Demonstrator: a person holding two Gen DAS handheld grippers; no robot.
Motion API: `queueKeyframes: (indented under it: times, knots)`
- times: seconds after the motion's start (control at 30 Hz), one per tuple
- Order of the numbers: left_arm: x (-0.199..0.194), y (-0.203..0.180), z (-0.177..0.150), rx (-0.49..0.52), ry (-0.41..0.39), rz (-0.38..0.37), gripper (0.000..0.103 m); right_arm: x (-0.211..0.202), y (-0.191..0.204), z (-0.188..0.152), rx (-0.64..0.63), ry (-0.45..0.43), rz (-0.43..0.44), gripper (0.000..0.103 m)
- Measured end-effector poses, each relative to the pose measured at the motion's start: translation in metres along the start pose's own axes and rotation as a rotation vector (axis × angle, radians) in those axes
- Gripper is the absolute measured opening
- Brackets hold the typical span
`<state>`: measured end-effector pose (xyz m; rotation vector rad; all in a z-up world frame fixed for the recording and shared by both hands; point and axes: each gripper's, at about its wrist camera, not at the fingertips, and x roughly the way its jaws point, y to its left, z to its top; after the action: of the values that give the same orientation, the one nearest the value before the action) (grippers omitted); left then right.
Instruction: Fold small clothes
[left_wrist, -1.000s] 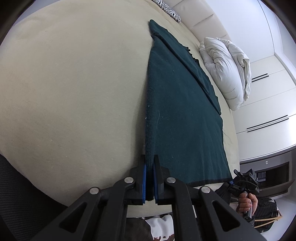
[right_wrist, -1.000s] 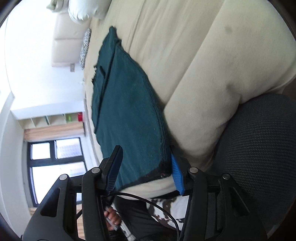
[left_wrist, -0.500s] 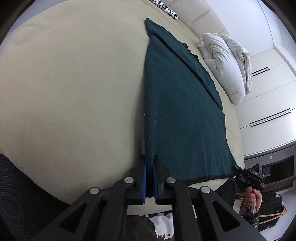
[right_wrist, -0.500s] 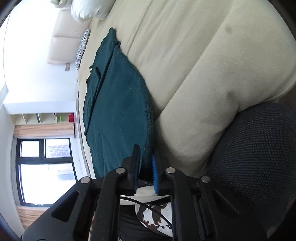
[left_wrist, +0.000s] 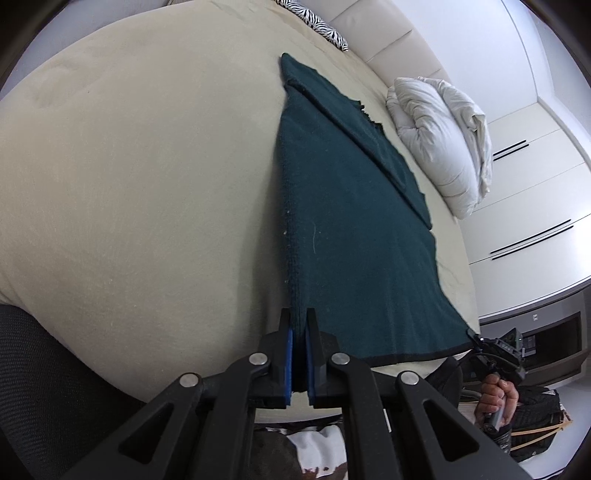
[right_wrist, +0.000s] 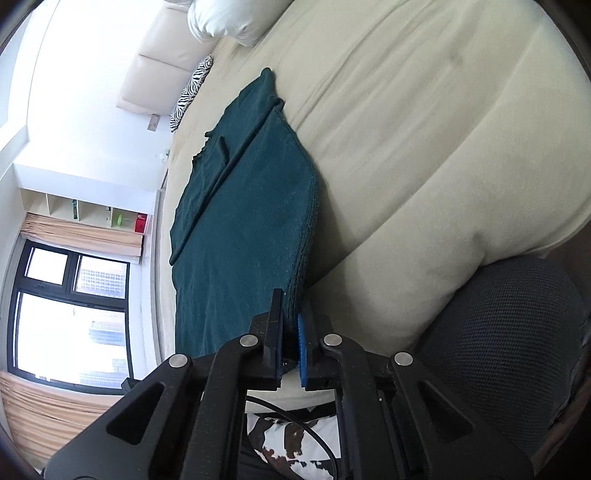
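Observation:
A dark teal garment (left_wrist: 347, 221) lies stretched lengthwise on a cream bed (left_wrist: 129, 184). My left gripper (left_wrist: 298, 325) is shut on its near left corner, the cloth pinched between the blue pads. In the right wrist view the same teal garment (right_wrist: 240, 229) runs away from the camera, and my right gripper (right_wrist: 291, 314) is shut on its near right corner, which is lifted a little off the bed. The right gripper (left_wrist: 476, 338) also shows at the far right of the left wrist view, held by a hand (left_wrist: 498, 397), with the garment's dark hem taut between the two grippers.
A white folded duvet (left_wrist: 443, 136) lies at the bed's far right, a zebra-print pillow (left_wrist: 325, 29) at its head. A dark mesh chair (right_wrist: 498, 350) stands near the bed's edge. White wardrobe doors (left_wrist: 535, 206) line one wall, and a window (right_wrist: 70, 306) and shelves (right_wrist: 85, 212) another.
My right gripper went from wide open around the garment's near corner to shut on it, then rose and rolled, lifting that corner. The left gripper kept its grip and barely moved.

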<state>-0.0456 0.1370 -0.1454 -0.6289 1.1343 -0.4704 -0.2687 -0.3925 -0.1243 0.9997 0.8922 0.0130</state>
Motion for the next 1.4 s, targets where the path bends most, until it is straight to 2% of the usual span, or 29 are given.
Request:
queueKeyframes:
  times: [0.23,0.43,0.67,0.77,0.93,1.23,1.4]
  knots:
    - [-0.016,-0.008,0.011,-0.048,-0.046,-0.141,0.007,-0.008,0.023,0.002,-0.037,-0.037,0.063,0.005]
    - [-0.025,-0.018,0.035,-0.108,-0.094,-0.268,0.007,-0.01,0.046,0.013,-0.065,-0.067,0.095,0.005]
    - [-0.028,-0.04,0.089,-0.112,-0.156,-0.335,0.007,-0.002,0.074,0.044,-0.08,-0.1,0.128,0.005]
    - [-0.02,-0.042,0.117,-0.144,-0.177,-0.355,0.007,0.004,0.091,0.066,-0.095,-0.125,0.134,0.005]
    - [0.0,-0.051,0.171,-0.152,-0.204,-0.348,0.007,0.024,0.118,0.115,-0.113,-0.178,0.124,0.005]
    - [0.062,-0.049,0.277,-0.225,-0.222,-0.324,0.007,0.089,0.151,0.21,-0.131,-0.231,0.051,0.005]
    - [0.101,-0.057,0.328,-0.2,-0.217,-0.252,0.007,0.143,0.145,0.259,-0.091,-0.244,-0.009,0.005]
